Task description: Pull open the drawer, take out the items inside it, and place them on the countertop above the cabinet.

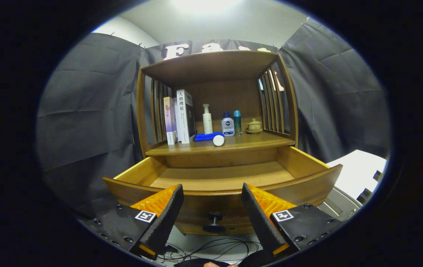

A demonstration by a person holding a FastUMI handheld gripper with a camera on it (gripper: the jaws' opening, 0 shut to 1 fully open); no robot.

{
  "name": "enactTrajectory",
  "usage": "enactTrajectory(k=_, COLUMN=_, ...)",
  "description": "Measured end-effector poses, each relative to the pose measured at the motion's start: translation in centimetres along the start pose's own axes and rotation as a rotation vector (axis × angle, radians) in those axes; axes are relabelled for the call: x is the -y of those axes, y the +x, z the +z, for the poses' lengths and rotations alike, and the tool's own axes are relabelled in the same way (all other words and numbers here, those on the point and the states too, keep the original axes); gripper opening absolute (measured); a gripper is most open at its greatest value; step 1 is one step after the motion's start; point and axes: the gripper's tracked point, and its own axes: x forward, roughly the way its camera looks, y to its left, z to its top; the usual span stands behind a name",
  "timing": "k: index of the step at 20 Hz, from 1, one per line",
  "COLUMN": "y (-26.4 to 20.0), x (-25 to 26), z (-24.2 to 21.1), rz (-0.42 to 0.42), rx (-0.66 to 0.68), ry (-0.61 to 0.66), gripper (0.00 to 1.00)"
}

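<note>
Gripper (212, 211) fingers spread wide, gripping nothing, hovering just in front of the drawer (222, 176), which stands pulled open with its knob (214, 218) between the fingers. Visible drawer floor bare; the near strip behind the front panel is hidden. On the countertop (256, 140), left to right: books (180, 116), blue cloth (207, 136), pump bottle (207, 119), small white round item (218, 140), two small bottles (231, 124), lidded cup (254, 126). Judgement — drawer is stiff wood, probably slides easily; take it by the knob. The round item looks light and smooth, may roll — pinch across its sides.
</note>
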Motion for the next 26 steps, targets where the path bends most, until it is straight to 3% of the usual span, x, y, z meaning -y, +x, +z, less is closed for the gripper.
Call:
enactTrajectory(k=9, y=2.1, x=0.9, z=-6.2, rz=-0.068, rx=-0.098, ry=-0.004, gripper=0.98)
enactTrajectory(k=26, y=5.1, x=-1.5, z=-6.0, rz=-0.062, rx=-0.062, ry=-0.015, gripper=0.98)
